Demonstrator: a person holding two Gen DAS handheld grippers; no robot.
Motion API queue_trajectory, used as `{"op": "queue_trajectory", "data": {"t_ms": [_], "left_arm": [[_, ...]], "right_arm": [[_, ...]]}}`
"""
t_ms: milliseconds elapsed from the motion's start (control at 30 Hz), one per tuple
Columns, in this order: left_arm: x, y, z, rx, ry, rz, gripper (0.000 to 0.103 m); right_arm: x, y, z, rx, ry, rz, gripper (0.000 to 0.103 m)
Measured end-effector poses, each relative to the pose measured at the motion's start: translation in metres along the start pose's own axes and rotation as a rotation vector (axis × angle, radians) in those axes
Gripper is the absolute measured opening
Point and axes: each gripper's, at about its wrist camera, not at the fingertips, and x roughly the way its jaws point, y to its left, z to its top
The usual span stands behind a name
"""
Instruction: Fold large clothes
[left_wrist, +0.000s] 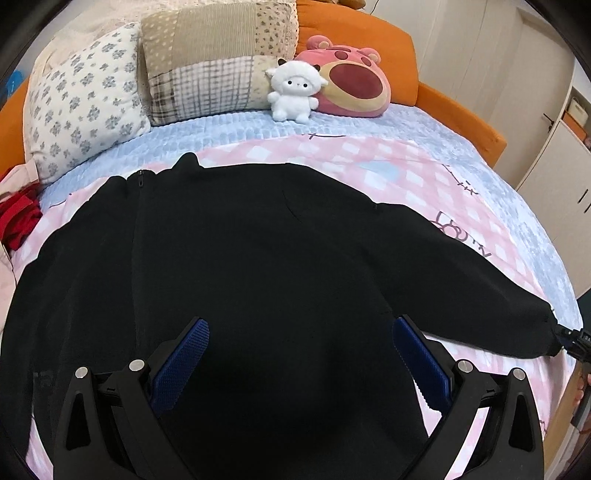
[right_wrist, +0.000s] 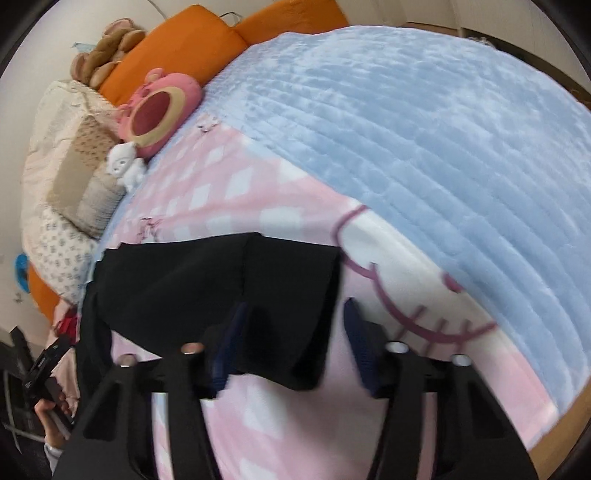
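I work over a bed (left_wrist: 436, 125) that has an orange padded frame (left_wrist: 402, 48) around its head and side, and a soft light blue quilted cover on top. On this cover lies a pink and white checked blanket (left_wrist: 406, 177) with purple cartoon line drawings and some purple letters, but I cannot read what they say. At the head of the bed I see a floral pillow (left_wrist: 81, 96), a patchwork pillow (left_wrist: 207, 62), a small white plush sheep (left_wrist: 293, 92) and, touching it, a pink bear cushion (left_wrist: 354, 81); in the right wrist view a brown plush toy (right_wrist: 107, 48) sits on the orange frame. Cream cupboard doors with dark handles (left_wrist: 554, 162) stand at the right of the room, and some red cloth (left_wrist: 18, 221) lies at the left edge of the bed. The black jacket (left_wrist: 240, 258) is spread flat on the checked blanket, its zipper visible near the collar and one sleeve (left_wrist: 480, 288) stretched to the right. My left gripper (left_wrist: 301, 336) hangs over the body of the jacket with its blue pads wide apart, so it is released and grasps nothing. My right gripper (right_wrist: 291, 328) is at the cuff end of the sleeve (right_wrist: 280, 302); the cloth lies between its fingers, next to the left pad, and a gap to the right pad is clear, so the claw is not clenched on it. I find no brand label that I can read.
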Motion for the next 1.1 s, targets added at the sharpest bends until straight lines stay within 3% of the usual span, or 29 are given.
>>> {"op": "queue_trajectory", "data": {"t_ms": [100,267,400,533,667,800,967,1100], "left_arm": [[0.001,0.004,0.007,-0.006,0.0,0.004,0.101],[0.009,0.014,0.022,-0.049,0.032,-0.056,0.101],[0.022,0.021,0.037,-0.094,0.087,-0.137,0.101],[0.04,0.036,0.056,-0.209,0.162,-0.283,0.101],[0.057,0.05,0.076,-0.293,0.233,-0.355,0.101],[0.069,0.049,0.094,-0.196,0.284,-0.249,0.101],[0.09,0.05,0.091,-0.167,0.342,-0.243,0.101],[0.105,0.053,0.082,-0.21,0.351,-0.288,0.101]], "right_arm": [[0.003,0.012,0.004,-0.051,0.001,0.02,0.004],[-0.015,0.053,0.009,-0.108,-0.039,0.162,0.002],[-0.042,0.125,-0.003,-0.241,-0.077,0.321,0.002],[-0.062,0.216,-0.028,-0.416,-0.075,0.484,0.002],[-0.081,0.313,-0.081,-0.657,-0.01,0.673,0.002],[-0.087,0.372,-0.145,-0.837,0.113,0.824,0.002],[-0.075,0.397,-0.214,-0.975,0.253,0.889,0.003],[-0.059,0.398,-0.239,-0.984,0.35,0.895,0.003]]}}
